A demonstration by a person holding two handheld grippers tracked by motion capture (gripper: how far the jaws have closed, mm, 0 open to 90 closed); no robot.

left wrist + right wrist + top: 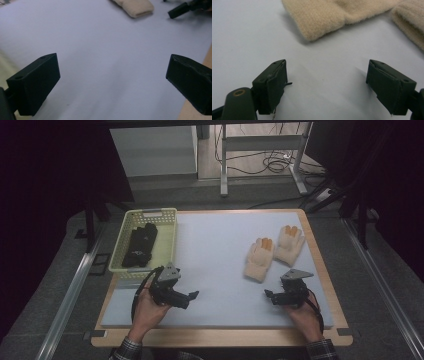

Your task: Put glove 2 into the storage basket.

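Your left claw [192, 295]: jaws wide, empty, over bare counter [215, 255];
Your right claw [269, 294]: jaws wide, empty, near cream gloves [272, 252]

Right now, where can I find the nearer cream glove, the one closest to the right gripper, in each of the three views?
High view: the nearer cream glove lies right of centre on the white mat, just beyond the right gripper.
Left gripper view: its cuff sits at the top edge.
Right gripper view: its cuff lies at the top, ahead of the open jaws.
Shared landmark: the white mat.
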